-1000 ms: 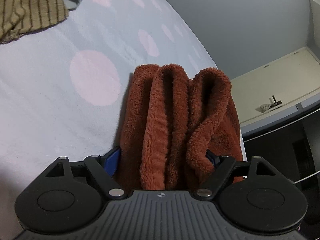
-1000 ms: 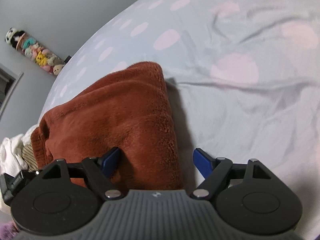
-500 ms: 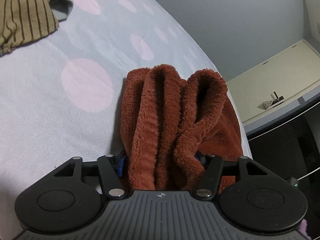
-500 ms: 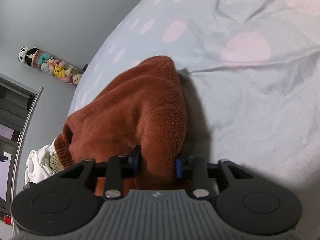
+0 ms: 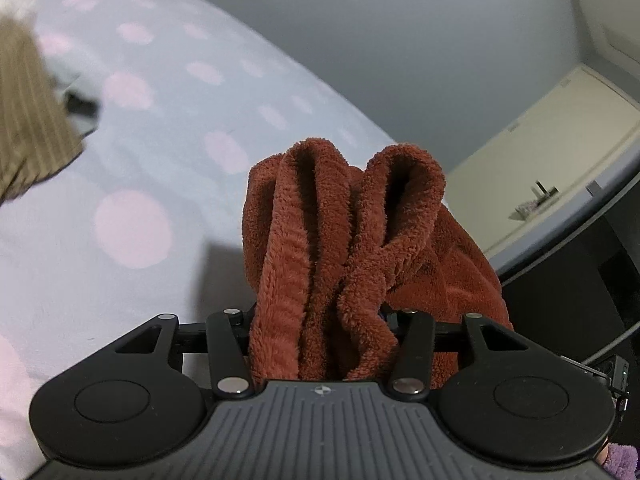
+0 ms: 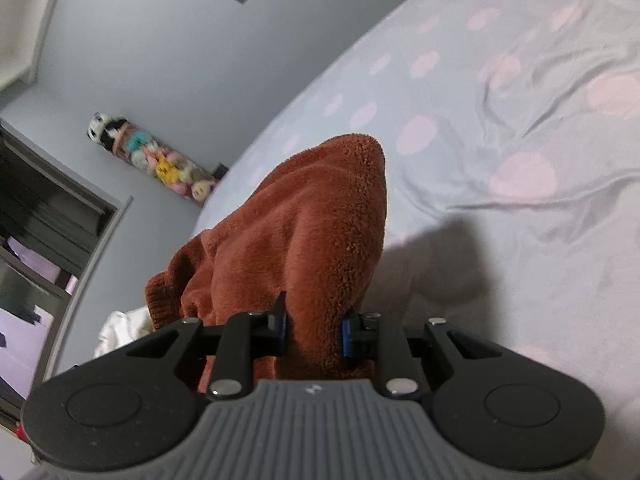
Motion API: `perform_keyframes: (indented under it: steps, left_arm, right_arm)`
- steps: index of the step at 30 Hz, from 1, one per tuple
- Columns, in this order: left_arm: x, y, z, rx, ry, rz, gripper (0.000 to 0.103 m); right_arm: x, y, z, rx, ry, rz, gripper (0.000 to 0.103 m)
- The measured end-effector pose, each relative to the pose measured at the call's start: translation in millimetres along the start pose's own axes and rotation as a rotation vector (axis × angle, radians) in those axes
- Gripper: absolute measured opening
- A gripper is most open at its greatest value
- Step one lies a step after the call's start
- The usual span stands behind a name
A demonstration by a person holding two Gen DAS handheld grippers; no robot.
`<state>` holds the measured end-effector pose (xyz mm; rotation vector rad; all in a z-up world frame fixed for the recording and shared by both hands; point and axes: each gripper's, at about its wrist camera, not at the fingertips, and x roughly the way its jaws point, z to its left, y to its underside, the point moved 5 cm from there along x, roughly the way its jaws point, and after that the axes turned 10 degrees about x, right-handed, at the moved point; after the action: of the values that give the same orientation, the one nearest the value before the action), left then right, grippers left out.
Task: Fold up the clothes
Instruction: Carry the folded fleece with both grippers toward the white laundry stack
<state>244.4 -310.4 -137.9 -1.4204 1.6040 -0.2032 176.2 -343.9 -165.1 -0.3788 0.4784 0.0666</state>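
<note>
Right up close, the left gripper (image 5: 320,320) is closing on the thick bunched folds of the rust-brown fleece garment (image 5: 344,232), its jaws squeezing in from both sides. The right gripper (image 6: 313,330) is closing too, blue pads (image 6: 347,336) pinching a narrower fold of the same fleece (image 6: 304,232). The garment hangs raised off the pale bedspread with pink dots (image 5: 132,184), a shadow beneath it. Farther out at ten o'clock in the left view lies a striped tan garment (image 5: 28,120), blurred. At ten o'clock in the right view, a row of plush toys (image 6: 160,160) stands against the wall.
</note>
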Motion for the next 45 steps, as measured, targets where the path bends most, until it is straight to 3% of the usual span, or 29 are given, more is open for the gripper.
perform_keyframes:
  steps: [6, 13, 22, 30, 35, 39, 45]
  left_arm:
    - [11.5, -22.8, -95.8, 0.152, 0.104, 0.016, 0.046]
    - [66.1, -22.1, -249.4, 0.324, 0.301, 0.102, 0.046]
    - [164.8, 16.3, -472.0, 0.532, 0.58, 0.246, 0.046]
    - [245.1, 82.4, -640.7, 0.683, 0.785, 0.372, 0.046]
    - [288.1, 102.7, -706.0, 0.763, 0.848, 0.432, 0.046]
    - [308.7, 130.5, -726.7, 0.793, 0.862, 0.458, 0.046]
    - [359.2, 140.2, -698.3, 0.709, 0.819, 0.525, 0.046]
  right_arm:
    - [-96.9, -9.8, -8.9, 0.036, -0.034, -0.147, 0.025]
    - [-256.6, -22.2, -52.9, 0.108, -0.002, -0.394, 0.025]
    - [-445.3, -21.5, -123.9, 0.216, 0.11, -0.744, 0.025]
    - [-561.5, -21.5, -178.9, 0.328, 0.226, -1.021, 0.025]
    - [-590.6, -31.8, -213.1, 0.426, 0.25, -1.112, 0.025]
    - [-592.1, -49.7, -236.2, 0.476, 0.264, -1.121, 0.025]
    - [-603.6, -60.3, -280.4, 0.509, 0.275, -1.093, 0.025]
